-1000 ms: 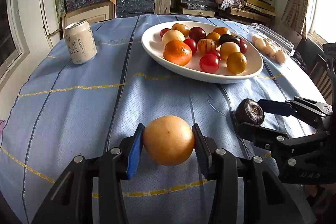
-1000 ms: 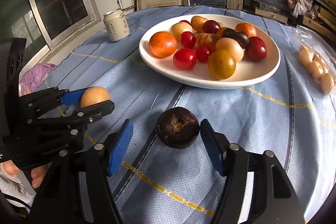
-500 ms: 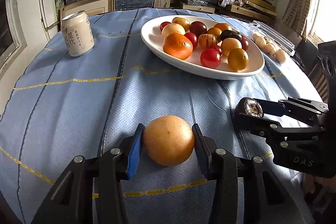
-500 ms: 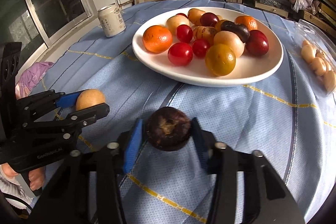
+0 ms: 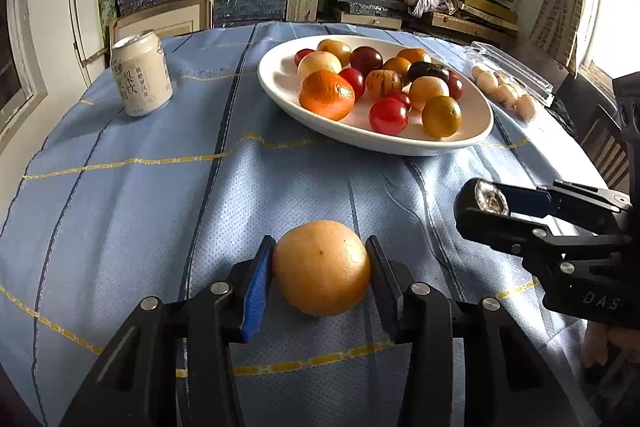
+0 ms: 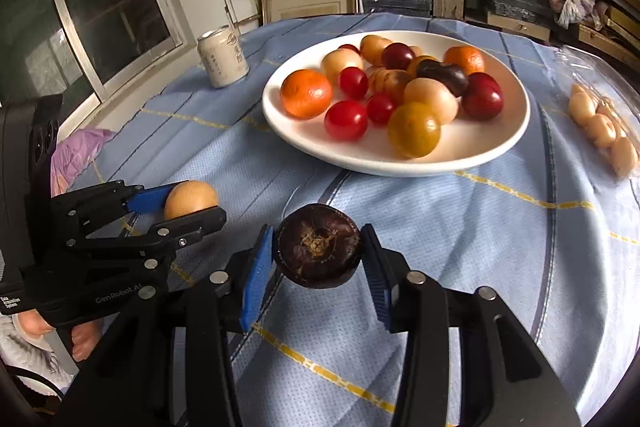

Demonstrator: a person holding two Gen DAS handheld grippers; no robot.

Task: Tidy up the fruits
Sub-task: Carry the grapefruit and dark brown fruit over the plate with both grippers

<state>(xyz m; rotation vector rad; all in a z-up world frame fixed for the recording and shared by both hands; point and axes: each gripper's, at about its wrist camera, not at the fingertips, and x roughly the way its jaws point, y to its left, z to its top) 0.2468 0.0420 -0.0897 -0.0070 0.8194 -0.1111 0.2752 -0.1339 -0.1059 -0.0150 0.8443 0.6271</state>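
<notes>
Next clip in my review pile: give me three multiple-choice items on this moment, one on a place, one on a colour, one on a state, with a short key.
1. Where does the drink can stand?
A. On the blue tablecloth, apart from the white plate
B. On the plate among the fruit
C. On the shelf behind

2. What colour is the fruit in the right gripper?
A. Bright green
B. Dark purple-brown
C. White

3. What is the state of the left gripper?
A. Wide open over bare cloth
B. Shut on nothing
C. Shut on the pale orange fruit

Key:
1 A: the can sits on the cloth, with a gap to the plate's rim.
2 B: the dark round fruit between the pads is purple-brown.
3 C: both pads press the fruit's sides.
</notes>
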